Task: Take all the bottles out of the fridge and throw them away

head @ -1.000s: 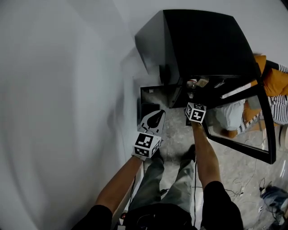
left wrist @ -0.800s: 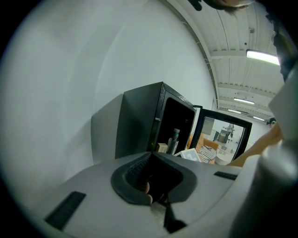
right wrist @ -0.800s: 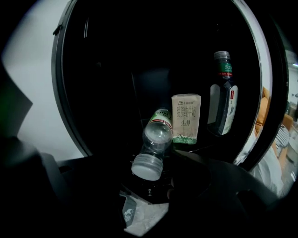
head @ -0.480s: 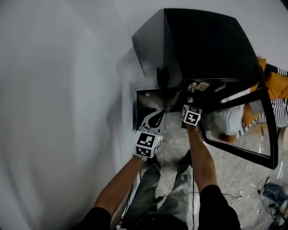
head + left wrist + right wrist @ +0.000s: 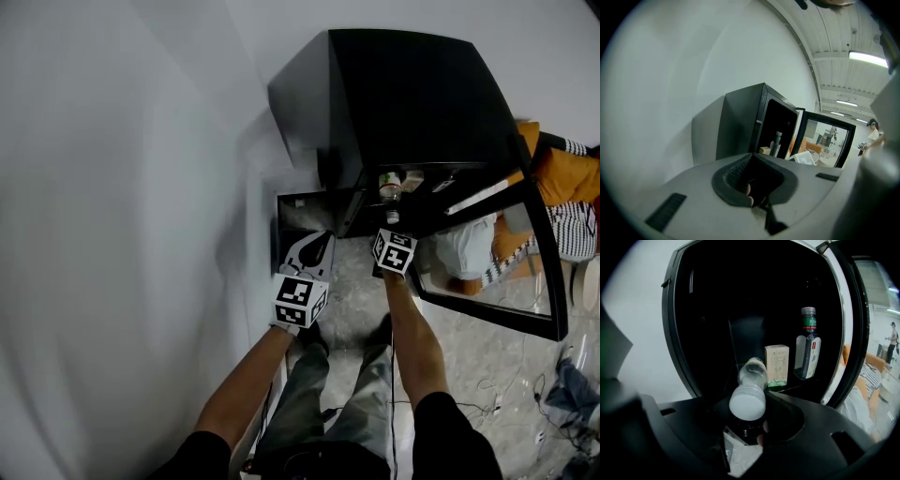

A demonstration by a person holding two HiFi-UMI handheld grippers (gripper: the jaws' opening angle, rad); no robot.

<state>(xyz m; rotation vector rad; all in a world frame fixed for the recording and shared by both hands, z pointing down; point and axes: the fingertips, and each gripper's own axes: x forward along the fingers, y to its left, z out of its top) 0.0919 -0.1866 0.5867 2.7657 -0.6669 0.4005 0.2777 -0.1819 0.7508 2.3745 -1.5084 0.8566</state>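
Observation:
The black fridge [image 5: 412, 94] stands with its glass door [image 5: 525, 281] swung open to the right. My right gripper [image 5: 387, 216] reaches into the opening, and its jaws have just been closing. They are shut on a clear bottle with a white cap [image 5: 749, 399], tilted cap-first toward the right gripper view. That bottle [image 5: 388, 187] shows just past the marker cube. On the shelf behind stand a dark bottle with a green label [image 5: 808, 350] and a small carton [image 5: 776, 364]. My left gripper [image 5: 323, 239] hangs shut and empty left of the fridge; from it the dark bottle [image 5: 776, 143] is visible.
A white wall [image 5: 122, 187] runs close along the left. A person in orange and stripes [image 5: 562, 178] sits behind the open door. Cables [image 5: 506, 384] lie on the stone floor at the right. My legs are below the grippers.
The right gripper has shifted slightly left and back in front of the fridge opening, with the clear bottle between its jaws. The left gripper has stayed where it was.

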